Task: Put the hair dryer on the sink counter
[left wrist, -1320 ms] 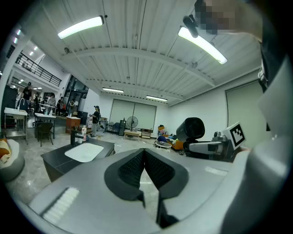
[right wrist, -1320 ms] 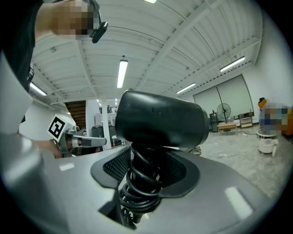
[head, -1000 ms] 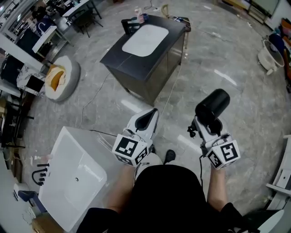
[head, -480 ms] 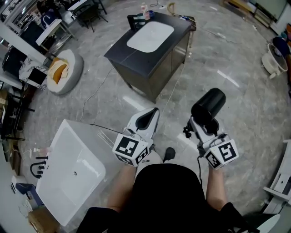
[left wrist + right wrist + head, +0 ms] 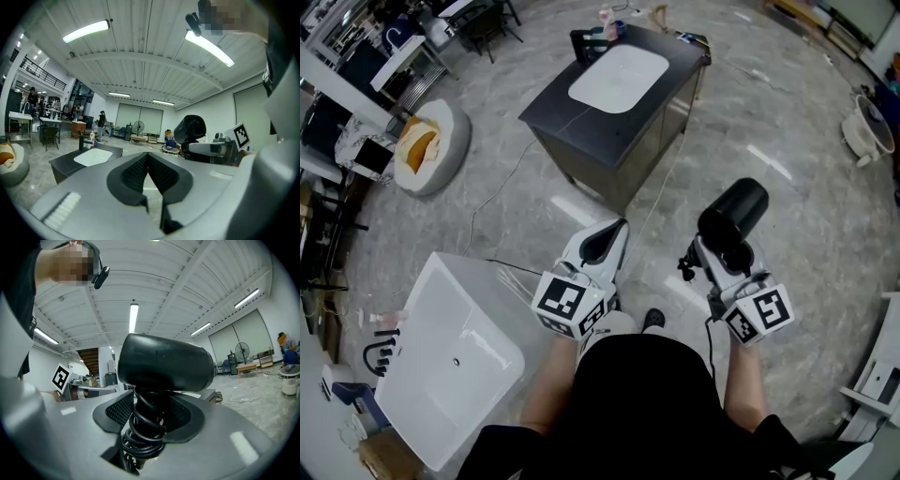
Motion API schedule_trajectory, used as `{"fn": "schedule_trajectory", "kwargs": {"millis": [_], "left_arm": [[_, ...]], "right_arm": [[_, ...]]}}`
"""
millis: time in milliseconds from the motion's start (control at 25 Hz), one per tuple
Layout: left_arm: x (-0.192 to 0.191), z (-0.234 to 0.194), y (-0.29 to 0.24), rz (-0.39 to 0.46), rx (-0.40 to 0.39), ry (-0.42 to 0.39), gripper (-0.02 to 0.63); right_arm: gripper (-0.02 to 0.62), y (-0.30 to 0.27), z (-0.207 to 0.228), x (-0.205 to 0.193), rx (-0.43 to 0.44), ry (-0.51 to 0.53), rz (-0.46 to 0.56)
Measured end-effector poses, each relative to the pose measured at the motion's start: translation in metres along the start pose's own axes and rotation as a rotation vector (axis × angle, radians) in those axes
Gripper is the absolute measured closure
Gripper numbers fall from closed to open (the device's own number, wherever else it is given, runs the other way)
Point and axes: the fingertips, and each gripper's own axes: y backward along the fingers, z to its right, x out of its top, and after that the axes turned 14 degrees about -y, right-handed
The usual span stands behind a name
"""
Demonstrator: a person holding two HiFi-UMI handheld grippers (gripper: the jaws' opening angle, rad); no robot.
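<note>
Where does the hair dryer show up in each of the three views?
Head view: the hair dryer is right of centre, upright in the right gripper.
Left gripper view: right of centre, beyond the shut left gripper.
Right gripper view: centre, its handle clamped between the jaws.
Shared landmark: the sink counter, top centre in head view, at left in left gripper view.

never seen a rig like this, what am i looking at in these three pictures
No robot: a person holds a two-jaw gripper in each hand; the patterned cubes belong to them. The head view comes from a camera on the person's head, looking down. The two gripper views come from cameras riding on each gripper. The left gripper is shut and empty. The right gripper clamps the cord-wrapped handle of a black hair dryer. Ahead on the floor stands the dark sink counter with a white basin.
</note>
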Motion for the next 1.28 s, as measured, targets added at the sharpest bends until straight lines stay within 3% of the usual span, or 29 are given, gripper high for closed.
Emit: {"fn": "schedule_trajectory", "kwargs": {"millis": [680,1280], "left_arm": [[-0.01,-0.137,-0.039,0.02,-0.062,0.03,0.606],[-0.03,-0.226,-0.03,0.027,-0.095,0.036,0.606]], "right_arm": [[0.388,-0.141,-0.007,0.02,-0.053,0.013,-0.003],[0.388,-0.229,-0.033,0.01,-0.086,0.017,0.001]]}}
